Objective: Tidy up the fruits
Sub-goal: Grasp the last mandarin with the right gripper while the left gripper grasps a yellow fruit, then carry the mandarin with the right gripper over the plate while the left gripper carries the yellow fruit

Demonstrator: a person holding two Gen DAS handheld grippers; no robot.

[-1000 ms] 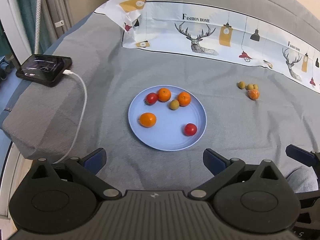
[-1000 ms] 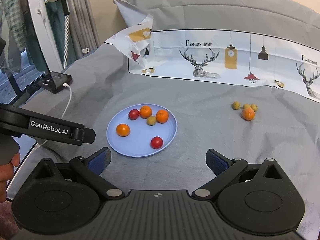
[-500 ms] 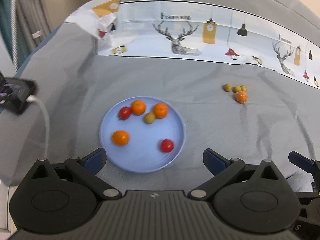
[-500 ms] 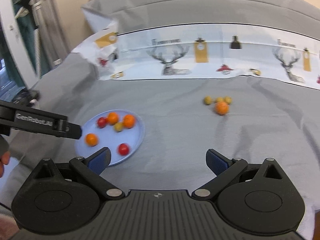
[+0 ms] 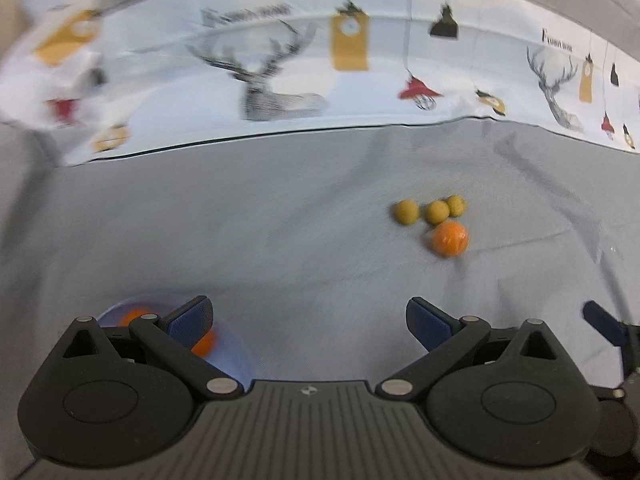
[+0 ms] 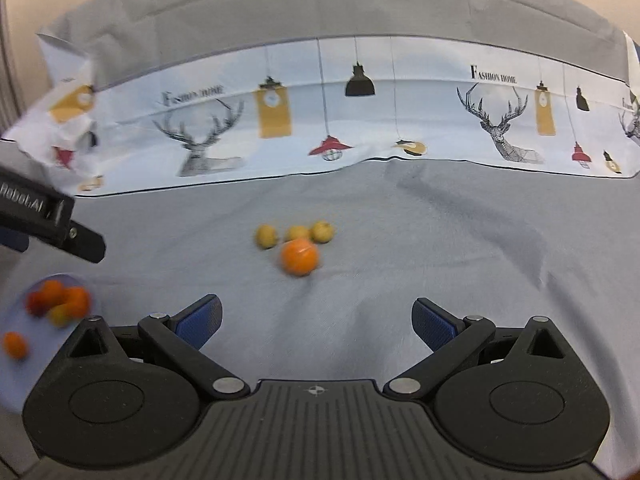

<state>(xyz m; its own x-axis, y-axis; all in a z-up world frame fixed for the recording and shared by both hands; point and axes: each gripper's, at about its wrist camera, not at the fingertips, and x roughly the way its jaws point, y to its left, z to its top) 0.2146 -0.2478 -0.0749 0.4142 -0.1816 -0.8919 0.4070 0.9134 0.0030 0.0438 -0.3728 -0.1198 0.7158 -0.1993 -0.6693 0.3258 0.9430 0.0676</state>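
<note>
An orange (image 5: pixel 449 238) lies on the grey bedcover with three small yellow-green fruits (image 5: pixel 405 212) just behind it; the same orange (image 6: pixel 299 257) and yellow-green fruits (image 6: pixel 265 236) show ahead in the right wrist view. My left gripper (image 5: pixel 308 318) is open and empty, well short of them. My right gripper (image 6: pixel 316 320) is open and empty too, a little short of the orange. The blue plate (image 6: pixel 20 376) holds several oranges and red fruits at the far left; in the left wrist view the plate (image 5: pixel 236 360) is mostly hidden behind my left finger.
A printed deer-pattern cloth (image 6: pixel 360 120) runs across the back of the bed, its left end crumpled up. The left tool's black body (image 6: pixel 48 216) juts in from the left of the right wrist view. A blue pad (image 5: pixel 600 322) of the right tool shows at the right edge.
Both grippers swung right and forward toward the loose fruit group. The plate slid to the lower left of both views; the phone and cable left the frame. Jaws stayed open.
</note>
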